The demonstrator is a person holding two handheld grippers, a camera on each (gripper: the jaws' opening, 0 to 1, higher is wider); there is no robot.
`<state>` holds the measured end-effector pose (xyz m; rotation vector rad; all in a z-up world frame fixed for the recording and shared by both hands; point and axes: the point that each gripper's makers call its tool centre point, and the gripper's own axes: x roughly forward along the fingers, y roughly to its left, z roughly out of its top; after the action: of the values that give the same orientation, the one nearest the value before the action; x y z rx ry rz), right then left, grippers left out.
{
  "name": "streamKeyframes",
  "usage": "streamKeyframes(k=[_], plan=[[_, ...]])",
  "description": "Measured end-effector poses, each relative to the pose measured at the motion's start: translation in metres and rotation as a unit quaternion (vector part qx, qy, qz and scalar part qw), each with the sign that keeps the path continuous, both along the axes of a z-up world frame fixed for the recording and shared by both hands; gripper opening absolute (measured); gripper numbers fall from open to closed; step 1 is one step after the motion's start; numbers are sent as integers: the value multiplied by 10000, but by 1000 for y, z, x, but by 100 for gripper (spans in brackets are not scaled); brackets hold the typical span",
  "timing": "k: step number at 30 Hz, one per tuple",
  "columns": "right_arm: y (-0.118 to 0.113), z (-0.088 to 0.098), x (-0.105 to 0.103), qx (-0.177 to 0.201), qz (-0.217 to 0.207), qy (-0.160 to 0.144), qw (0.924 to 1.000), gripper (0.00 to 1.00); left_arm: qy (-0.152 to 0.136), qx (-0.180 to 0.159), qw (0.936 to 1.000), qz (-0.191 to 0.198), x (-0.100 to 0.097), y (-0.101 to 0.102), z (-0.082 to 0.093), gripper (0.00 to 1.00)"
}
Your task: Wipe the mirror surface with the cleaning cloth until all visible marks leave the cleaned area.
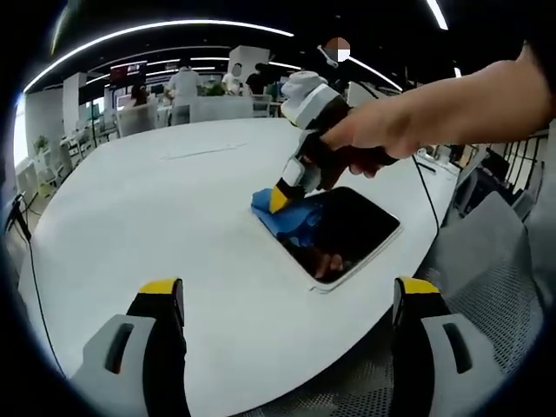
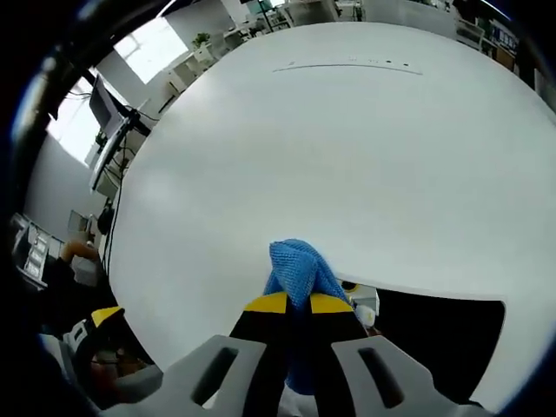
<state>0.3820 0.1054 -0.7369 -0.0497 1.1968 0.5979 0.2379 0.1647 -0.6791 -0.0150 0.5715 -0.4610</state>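
Observation:
A dark rectangular mirror (image 1: pixel 347 230) with a white frame lies flat on the white table (image 1: pixel 174 208), near its right edge. A blue cleaning cloth (image 1: pixel 282 217) rests on the mirror's far left corner. My right gripper (image 1: pixel 280 198), held by a person's hand, is shut on the cloth and presses it down there. In the right gripper view the blue cloth (image 2: pixel 300 274) bulges out between my right gripper's yellow-tipped jaws (image 2: pixel 298 303), with the mirror (image 2: pixel 443 339) at lower right. My left gripper (image 1: pixel 287 291) hangs open over the table's near edge, holding nothing.
Grey mesh chairs (image 1: pixel 486 261) stand by the table's right edge. A cable (image 1: pixel 430 187) trails across the table behind the mirror. People and desks (image 1: pixel 187 91) fill the far background. A thin seam line (image 2: pixel 347 65) runs across the table's far side.

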Motion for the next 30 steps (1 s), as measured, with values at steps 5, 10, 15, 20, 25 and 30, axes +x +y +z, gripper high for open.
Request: streamKeyframes(k=[5,10,15,20,25,30], plan=[[-1,-1,-5,-24,38,33,10000,0,17,-25,10000,-62,-1,-3,0,99],[-3,-4,-9,5,5,28,10000,0,12,13,9999,-127,-3,-4,0,99],[-5,-5,-16,-10,62,14,10000,0,9,-7,9999,-123,-4,-2,1,99],[-7,-3,-23,7,48,31,10000,0,36,4,10000,-54,-6,3,1,99],[-7,-1,-30,3,75,33,10000,0,-4,9,10000,-50,-4,2,3,99],[-9,2,-40,53,82,102,9999,0,139,-110,9989,428,3,12,6,99]])
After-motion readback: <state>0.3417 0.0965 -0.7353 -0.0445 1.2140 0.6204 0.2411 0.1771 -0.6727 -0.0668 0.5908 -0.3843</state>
